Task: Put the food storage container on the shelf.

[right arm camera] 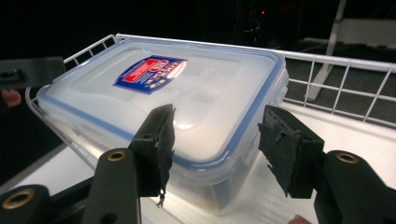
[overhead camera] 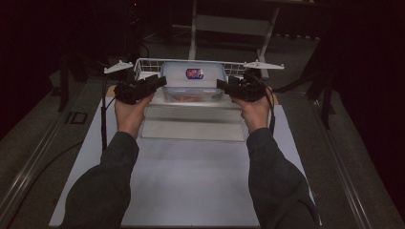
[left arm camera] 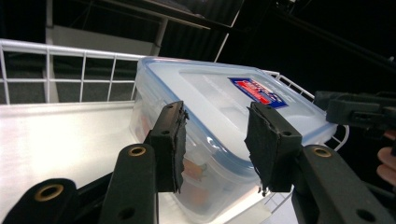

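While both grippers' jaws gape, lidded container (overhead camera: 193, 80) between left gripper (overhead camera: 157, 83) and right gripper (overhead camera: 224, 86).

The container (overhead camera: 193, 82) stands in the wire basket (overhead camera: 143, 67) at the far end of the surface (overhead camera: 191, 191), and a label (overhead camera: 194, 73) lies on its lid. A tray (overhead camera: 191, 124) lies just before the basket, nearer to the person. The left gripper (overhead camera: 160, 82) is at the left end of the container and the right gripper (overhead camera: 222, 85) at its right end (each from its own side). Something lies in the container, but I cannot tell what.
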